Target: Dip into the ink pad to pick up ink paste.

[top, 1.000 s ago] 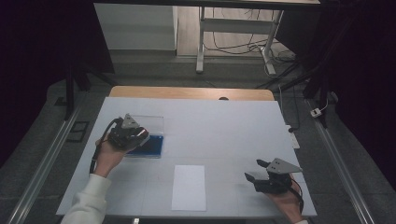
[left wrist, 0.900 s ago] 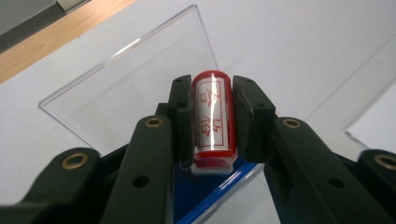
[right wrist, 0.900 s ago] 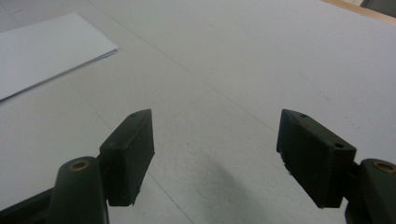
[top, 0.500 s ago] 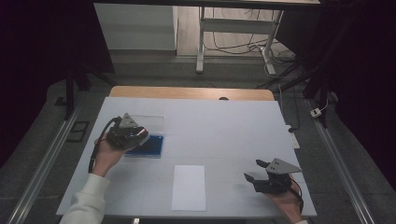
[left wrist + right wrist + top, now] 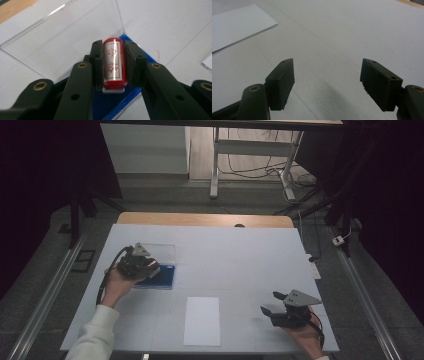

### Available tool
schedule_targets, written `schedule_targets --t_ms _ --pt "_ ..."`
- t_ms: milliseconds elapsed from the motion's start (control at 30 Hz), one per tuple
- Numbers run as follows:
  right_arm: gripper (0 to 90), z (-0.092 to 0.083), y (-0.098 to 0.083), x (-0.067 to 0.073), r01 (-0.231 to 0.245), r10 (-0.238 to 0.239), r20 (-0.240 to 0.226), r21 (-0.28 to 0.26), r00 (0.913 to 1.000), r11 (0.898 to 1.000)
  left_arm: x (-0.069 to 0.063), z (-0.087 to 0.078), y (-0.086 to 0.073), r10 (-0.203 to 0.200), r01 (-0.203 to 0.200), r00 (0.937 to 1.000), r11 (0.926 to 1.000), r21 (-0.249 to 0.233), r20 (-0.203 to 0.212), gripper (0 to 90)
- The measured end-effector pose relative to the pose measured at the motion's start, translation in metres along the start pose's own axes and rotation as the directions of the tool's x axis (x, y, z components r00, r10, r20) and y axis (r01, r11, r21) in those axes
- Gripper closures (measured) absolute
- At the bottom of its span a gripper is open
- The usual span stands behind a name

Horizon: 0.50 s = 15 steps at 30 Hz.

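High view first: my left gripper point(image 5: 152, 266) sits over the blue tray point(image 5: 162, 277) on the left part of the white table point(image 5: 250, 260), with a clear lid point(image 5: 162, 252) standing open behind it. I can't make out the jaws from up here. A white sheet of paper point(image 5: 202, 320) lies near the front edge, about in the middle. My right gripper point(image 5: 272, 303) rests low over the table at the front right, well apart from the paper, jaws spread.

Left gripper view: the 2 black jaws are clamped on a red stamp point(image 5: 114, 62), 1 pad on each long side. It's a rounded red cylinder with a white label and red characters on top, pointing away from the camera. Its near end sits over a small white piece, and the blue tray point(image 5: 112, 105) is right below. The clear lid point(image 5: 62, 42) lies open beyond it. I can't tell if the stamp touches the tray or hangs just above it.

Right gripper view: the 2 jaws stand wide with only bare table point(image 5: 352, 32) between them. The sheet of paper point(image 5: 237, 23) shows at the upper left, off to the side.
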State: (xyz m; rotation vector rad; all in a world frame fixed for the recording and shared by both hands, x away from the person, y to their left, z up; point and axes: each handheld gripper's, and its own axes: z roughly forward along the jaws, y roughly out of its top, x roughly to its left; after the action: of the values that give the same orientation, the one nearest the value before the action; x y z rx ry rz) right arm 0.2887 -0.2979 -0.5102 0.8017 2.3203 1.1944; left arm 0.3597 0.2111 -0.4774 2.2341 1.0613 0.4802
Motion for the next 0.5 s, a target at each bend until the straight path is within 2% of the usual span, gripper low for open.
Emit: schedule_targets --t_ms 167,500 --pt "27.1 -0.0001 -0.0005 0.0001 -0.003 0.003 0.001 0.011 1.0000 1.000 0.0010 0.0054 -0.0022 -0.002 0.002 1.0000 0.9998 0.022 -0.004 70.3" --pt "27.1 -0.0003 -0.0007 -0.0001 0.000 0.000 0.003 0.015 1.0000 1.000 -0.0010 0.0113 -0.0032 0.006 -0.006 1.0000 0.9996 0.029 0.003 70.3"
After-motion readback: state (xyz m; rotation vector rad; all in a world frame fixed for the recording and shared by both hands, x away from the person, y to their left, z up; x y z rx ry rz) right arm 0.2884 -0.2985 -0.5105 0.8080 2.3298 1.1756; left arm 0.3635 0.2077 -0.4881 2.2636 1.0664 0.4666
